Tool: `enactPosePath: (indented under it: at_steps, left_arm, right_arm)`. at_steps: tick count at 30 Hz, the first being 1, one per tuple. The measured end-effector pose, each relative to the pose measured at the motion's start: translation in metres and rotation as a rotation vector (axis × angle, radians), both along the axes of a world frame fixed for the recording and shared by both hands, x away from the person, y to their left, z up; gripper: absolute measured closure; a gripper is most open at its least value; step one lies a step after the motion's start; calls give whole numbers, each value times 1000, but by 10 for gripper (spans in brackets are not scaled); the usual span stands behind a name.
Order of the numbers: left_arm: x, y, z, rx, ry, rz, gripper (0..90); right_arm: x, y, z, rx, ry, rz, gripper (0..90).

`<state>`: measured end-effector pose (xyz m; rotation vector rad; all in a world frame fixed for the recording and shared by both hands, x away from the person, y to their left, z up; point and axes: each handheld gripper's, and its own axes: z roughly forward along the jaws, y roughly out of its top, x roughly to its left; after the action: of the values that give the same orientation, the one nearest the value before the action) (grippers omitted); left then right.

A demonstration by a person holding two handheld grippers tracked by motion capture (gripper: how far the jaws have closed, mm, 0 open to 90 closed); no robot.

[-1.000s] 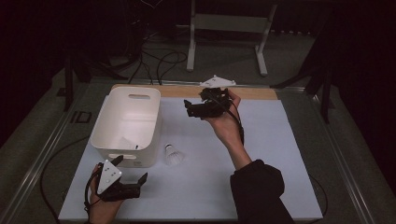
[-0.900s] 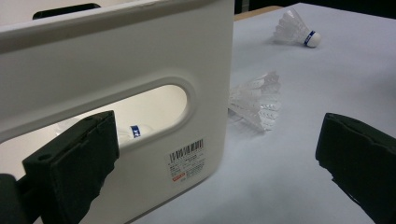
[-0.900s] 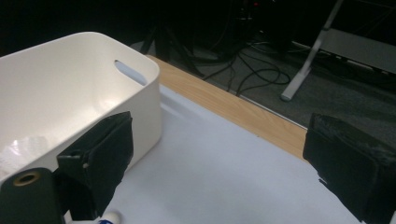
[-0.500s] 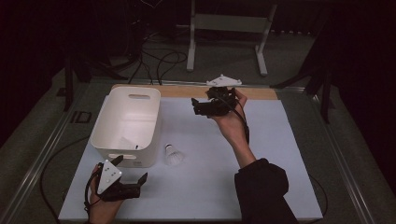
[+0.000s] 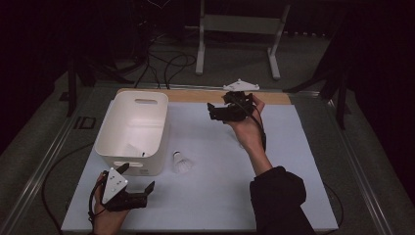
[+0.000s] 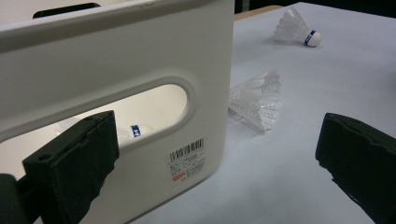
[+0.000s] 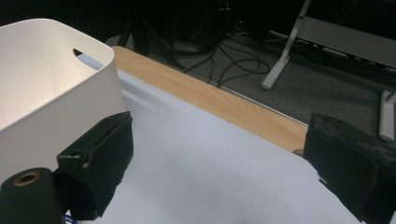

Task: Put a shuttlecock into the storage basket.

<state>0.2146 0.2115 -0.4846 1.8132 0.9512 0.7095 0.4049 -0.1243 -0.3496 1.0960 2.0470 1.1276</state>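
Observation:
A white bin stands on the left of the white mat. One shuttlecock lies on the mat by the bin's near right corner. In the left gripper view it is the near shuttlecock, and a second shuttlecock lies farther off. Through the bin's handle slot I see a third shuttlecock inside. My left gripper rests open and empty at the bin's near side; its view faces the bin wall. My right gripper is held open and empty above the mat, right of the bin, its view looking over bare mat.
A wooden strip runs along the mat's far edge. Beyond it are cables and a metal stand on the floor. A metal rail borders the table's left side.
My right gripper has drifted to the right, away from the bin, staying open. The left gripper and the shuttlecock on the mat have not moved.

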Motion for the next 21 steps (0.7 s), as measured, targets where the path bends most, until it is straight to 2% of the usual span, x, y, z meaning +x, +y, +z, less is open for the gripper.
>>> enactPosePath:
  at_steps: [21]
  left_arm:
    - [0, -1, 0, 2, 0, -2, 0]
  right_arm:
    - [2, -19, -9, -2, 1, -38, 86]
